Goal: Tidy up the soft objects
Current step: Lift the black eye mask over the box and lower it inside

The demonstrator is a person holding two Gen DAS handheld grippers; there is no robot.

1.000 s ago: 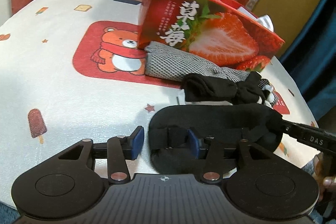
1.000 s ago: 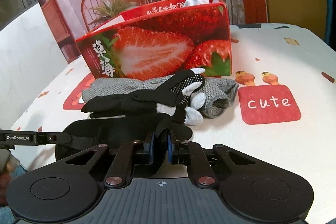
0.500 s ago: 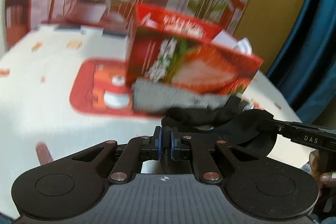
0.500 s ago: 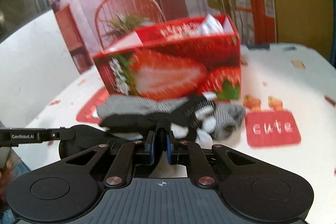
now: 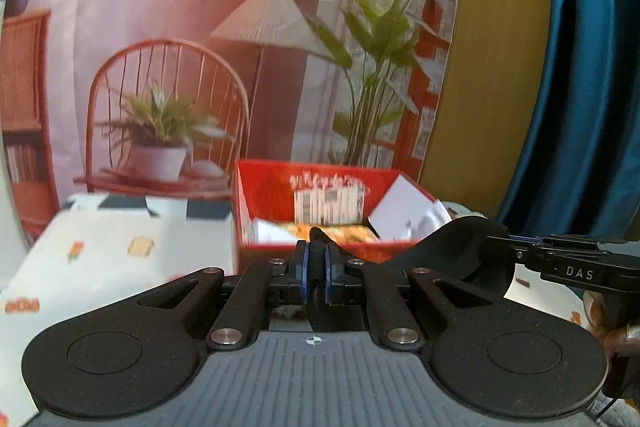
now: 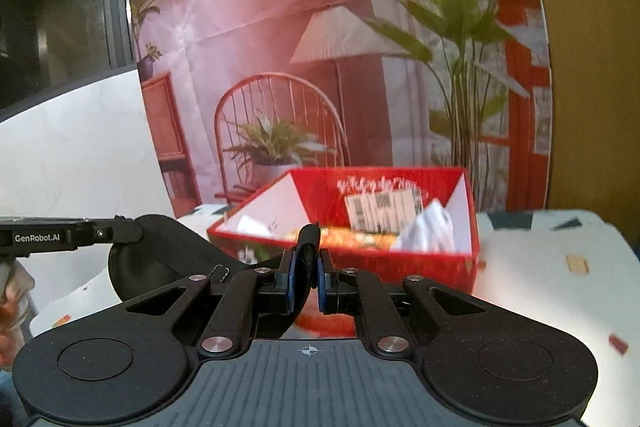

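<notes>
A black soft pad [image 5: 452, 251] hangs stretched between my two grippers, lifted off the table. My left gripper [image 5: 316, 267] is shut on one end of it; the pad's other end [image 6: 160, 251] shows in the right wrist view. My right gripper [image 6: 307, 267] is shut on that pad too. Just ahead stands the open red strawberry box [image 5: 276, 195], also in the right wrist view [image 6: 472, 227], with white paper and orange items inside. Both grippers are level with the box's rim, in front of it.
The table wears a white cloth [image 5: 100, 259] with small cartoon prints [image 6: 576, 263]. A printed backdrop of a chair, lamp and plants [image 5: 168, 99] stands behind the box. A blue curtain [image 5: 592, 67] hangs at the right. The gloves are out of view.
My left gripper has shut on the black pad. Both grippers have lifted the pad from the table and now face the box's open top; the gloves have dropped out of view.
</notes>
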